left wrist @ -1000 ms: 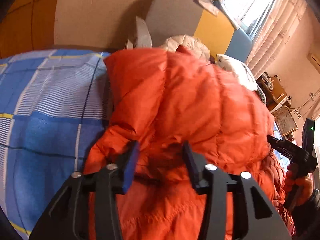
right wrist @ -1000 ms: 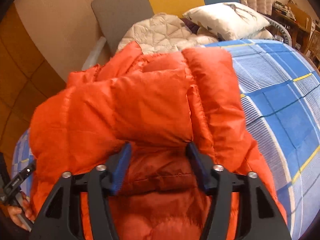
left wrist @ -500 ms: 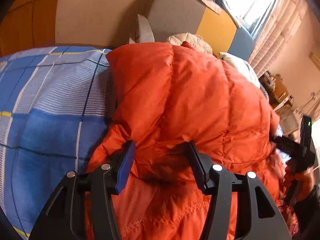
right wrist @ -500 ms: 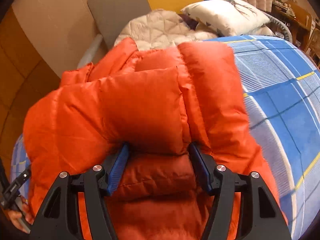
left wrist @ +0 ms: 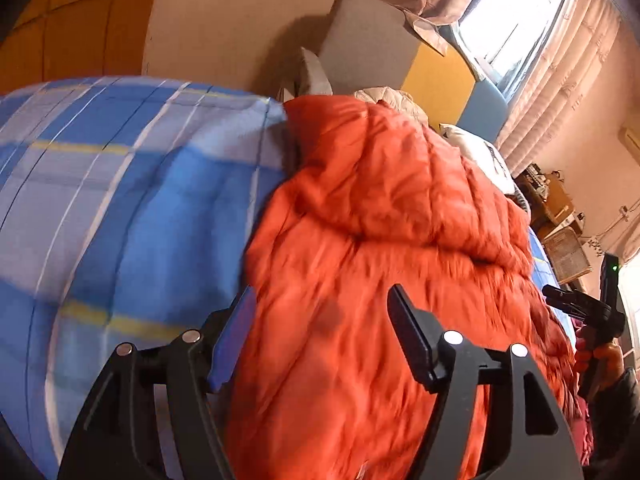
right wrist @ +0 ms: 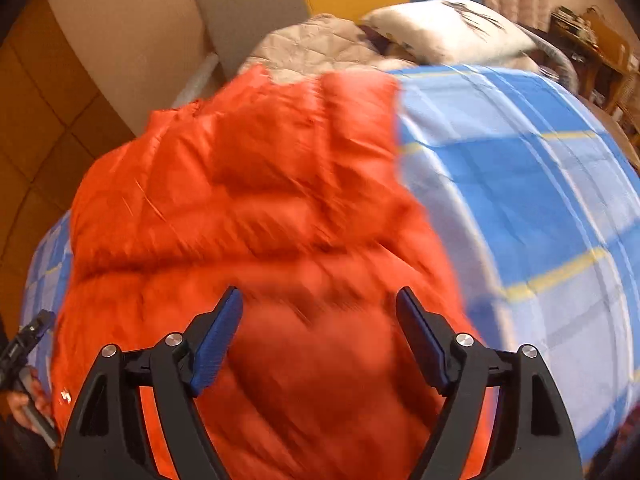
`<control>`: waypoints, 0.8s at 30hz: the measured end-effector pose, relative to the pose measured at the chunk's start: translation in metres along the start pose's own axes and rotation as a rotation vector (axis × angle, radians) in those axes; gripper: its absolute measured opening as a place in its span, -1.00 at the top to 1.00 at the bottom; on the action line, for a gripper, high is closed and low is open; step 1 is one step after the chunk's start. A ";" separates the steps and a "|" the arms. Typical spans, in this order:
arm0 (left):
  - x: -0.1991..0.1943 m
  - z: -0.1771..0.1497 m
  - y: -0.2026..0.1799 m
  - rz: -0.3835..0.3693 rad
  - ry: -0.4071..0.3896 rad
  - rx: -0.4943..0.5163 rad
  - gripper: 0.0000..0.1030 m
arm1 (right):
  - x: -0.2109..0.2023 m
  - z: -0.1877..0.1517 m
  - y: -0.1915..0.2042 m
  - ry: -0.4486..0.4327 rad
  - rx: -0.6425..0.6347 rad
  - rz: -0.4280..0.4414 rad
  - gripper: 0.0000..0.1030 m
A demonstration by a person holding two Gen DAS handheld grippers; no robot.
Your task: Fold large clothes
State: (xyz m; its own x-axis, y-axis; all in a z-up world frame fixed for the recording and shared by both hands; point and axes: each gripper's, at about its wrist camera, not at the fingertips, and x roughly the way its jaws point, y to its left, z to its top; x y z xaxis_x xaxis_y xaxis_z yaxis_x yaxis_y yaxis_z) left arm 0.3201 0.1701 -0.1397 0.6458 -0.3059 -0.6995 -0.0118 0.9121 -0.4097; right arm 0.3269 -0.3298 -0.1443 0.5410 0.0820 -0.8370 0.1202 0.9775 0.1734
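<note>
Orange jacket [left wrist: 380,280] heaped mid-frame on the blue plaid bedspread [left wrist: 120,208]. Left gripper [left wrist: 320,332] and right gripper [right wrist: 320,332] spread wide, holding nothing. Next: pinch the folded edge low, press flat.

Blue plaid bed [left wrist: 120,208], bright curtained window [left wrist: 516,20] (daylight), beige wall [left wrist: 224,20]

A blue plaid bedsheet [right wrist: 520,168] with white and yellow stripes covers the bed. At its head, a beige quilted blanket [right wrist: 316,48] lies bunched beside a white printed pillow [right wrist: 448,28], below a headboard [left wrist: 372,48] panelled in grey, yellow and blue. Pleated curtains [left wrist: 560,64] hang at a bright window [left wrist: 500,20], near cluttered wooden furniture [left wrist: 554,200].
</note>
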 end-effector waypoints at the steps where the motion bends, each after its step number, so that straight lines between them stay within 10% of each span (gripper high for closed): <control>1: -0.007 -0.011 0.006 0.005 0.007 -0.013 -0.31 | -0.006 -0.007 -0.007 -0.001 0.008 -0.002 -0.52; 13: -0.047 -0.092 0.021 -0.038 0.048 -0.081 0.14 | -0.057 -0.117 -0.067 0.067 0.057 0.067 -0.51; 24: -0.072 -0.122 0.010 -0.087 0.024 -0.053 0.80 | -0.073 -0.154 -0.071 0.093 0.048 0.156 0.29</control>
State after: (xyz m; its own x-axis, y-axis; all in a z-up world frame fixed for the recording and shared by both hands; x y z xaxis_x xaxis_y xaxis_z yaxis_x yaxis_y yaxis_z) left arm 0.1807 0.1677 -0.1650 0.6279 -0.3903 -0.6734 0.0029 0.8663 -0.4994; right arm 0.1506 -0.3749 -0.1753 0.4767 0.2514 -0.8423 0.0820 0.9413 0.3274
